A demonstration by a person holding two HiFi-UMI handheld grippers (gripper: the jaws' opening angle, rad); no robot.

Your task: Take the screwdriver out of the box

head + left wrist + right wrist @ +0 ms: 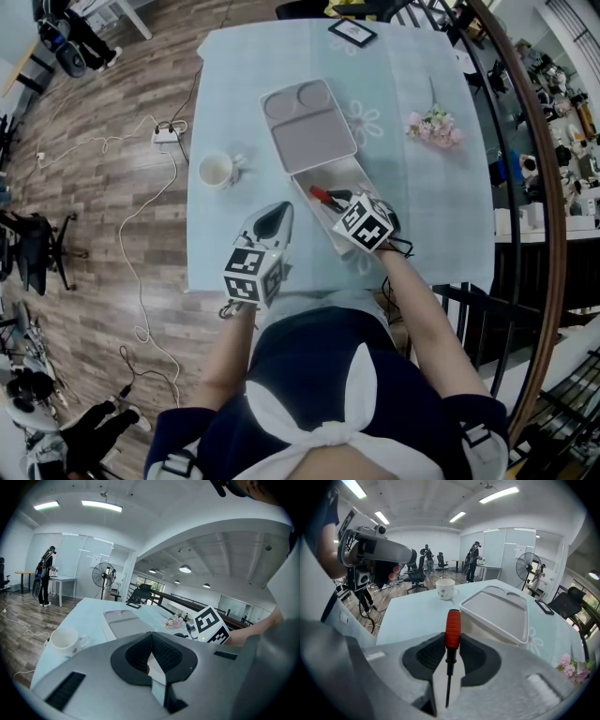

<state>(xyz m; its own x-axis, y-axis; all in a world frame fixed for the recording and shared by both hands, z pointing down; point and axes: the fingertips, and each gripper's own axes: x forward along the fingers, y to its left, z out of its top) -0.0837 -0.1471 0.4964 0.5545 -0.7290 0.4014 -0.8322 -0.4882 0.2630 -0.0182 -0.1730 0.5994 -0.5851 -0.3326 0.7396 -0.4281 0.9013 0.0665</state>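
Grab done: right claw (451, 657) pinches screwdriver (453, 629) over the open box (349, 173) | left claw (150, 637) pressed together, empty | left: carry it clear, likely onto desk (234, 112)

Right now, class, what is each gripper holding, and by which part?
The right gripper holds the screwdriver, its pads clamped where the red handle meets the black neck. The left gripper holds nothing; its jaws are together.

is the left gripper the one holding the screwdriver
No, the screwdriver is clamped in the right gripper; the left gripper is shut empty.
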